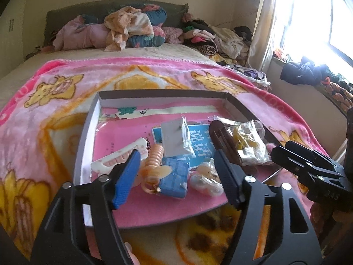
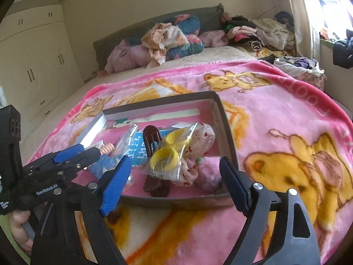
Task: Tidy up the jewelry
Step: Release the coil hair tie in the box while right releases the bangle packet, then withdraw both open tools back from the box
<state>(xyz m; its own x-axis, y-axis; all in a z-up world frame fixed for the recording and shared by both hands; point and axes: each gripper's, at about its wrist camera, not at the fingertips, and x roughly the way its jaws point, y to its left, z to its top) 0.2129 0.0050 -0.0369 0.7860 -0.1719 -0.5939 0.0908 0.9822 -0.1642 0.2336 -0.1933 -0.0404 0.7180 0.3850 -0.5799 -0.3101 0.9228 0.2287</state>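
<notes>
A shallow grey box (image 1: 87, 123) with a pink floor lies on the bed blanket; it also shows in the right wrist view (image 2: 229, 137). In it lie a white hair clip (image 1: 114, 158), an orange coil hair tie (image 1: 154, 156), a blue packet (image 1: 174, 177), a brown claw clip (image 1: 225, 141), a clear bag with yellow rings (image 2: 169, 152) and a pink pompom (image 2: 209, 174). My left gripper (image 1: 178, 172) is open and empty, just above the box's near edge. My right gripper (image 2: 174, 181) is open and empty, over the near right part of the box.
The box rests on a pink cartoon blanket (image 1: 55, 119) on a bed. Pillows and piled clothes (image 1: 132, 26) lie at the headboard. A window sill with clothes (image 1: 308, 72) is to the right. Wardrobe doors (image 2: 33, 66) stand at the left.
</notes>
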